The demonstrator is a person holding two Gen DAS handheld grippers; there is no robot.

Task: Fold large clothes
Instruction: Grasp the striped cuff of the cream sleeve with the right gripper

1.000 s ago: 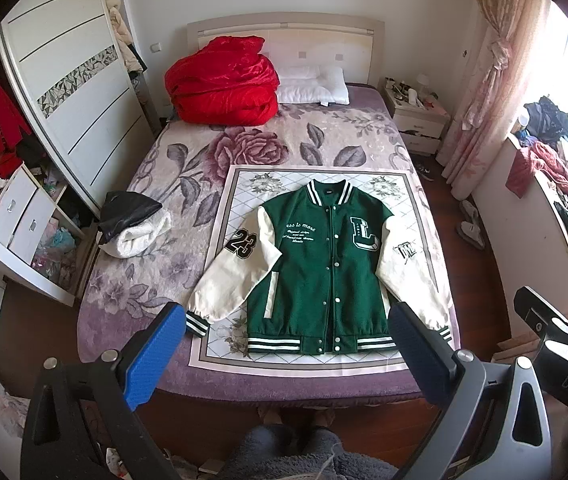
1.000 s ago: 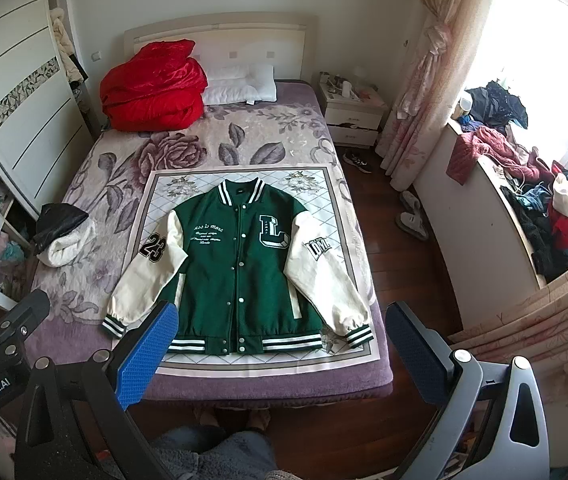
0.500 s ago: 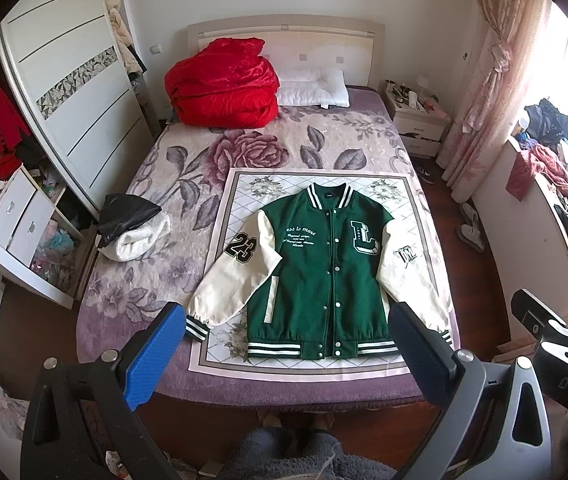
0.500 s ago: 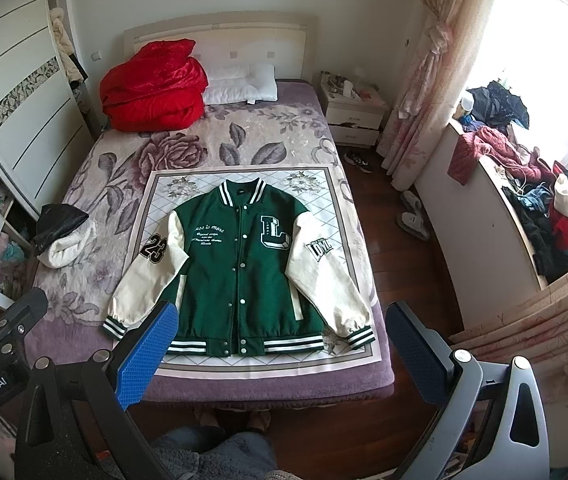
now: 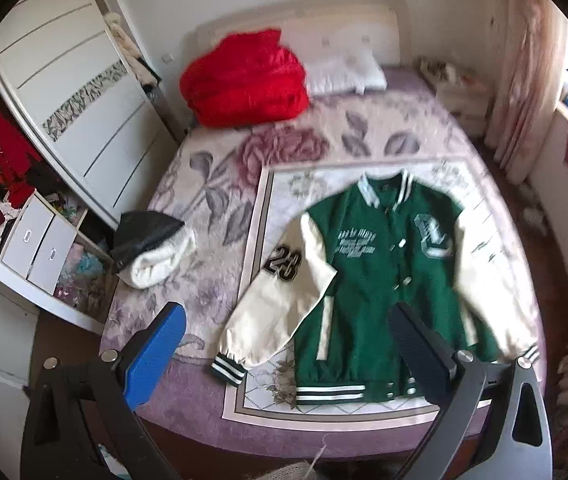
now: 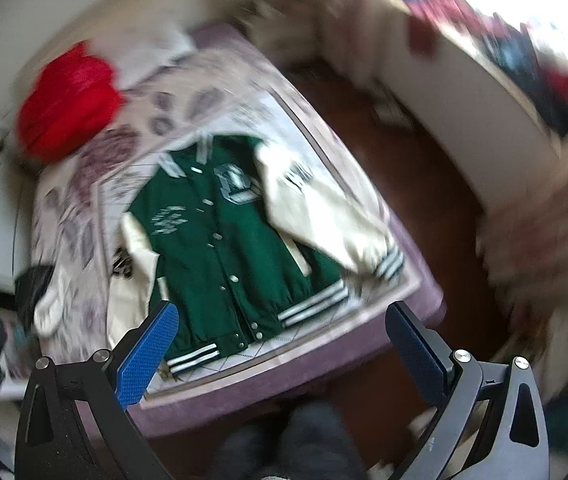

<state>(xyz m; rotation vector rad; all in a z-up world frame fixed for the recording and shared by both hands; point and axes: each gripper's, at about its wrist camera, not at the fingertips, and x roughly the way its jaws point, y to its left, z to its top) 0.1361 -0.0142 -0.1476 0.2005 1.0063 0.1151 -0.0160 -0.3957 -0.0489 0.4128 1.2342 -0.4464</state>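
home bedroom, bed [image 5: 211, 364], pillow [image 5: 344, 76], wardrobe [image 5: 67, 92]

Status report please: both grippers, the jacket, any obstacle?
Left gripper open, right gripper open, both empty. Green jacket flat, unfolded on bed. Nothing on it.

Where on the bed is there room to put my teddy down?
Bare bedspread shows between the red quilt and the green jacket, and near the foot, left of the jacket's cream sleeve. The jacket fills the right half; a black-and-white bundle sits on the left edge.
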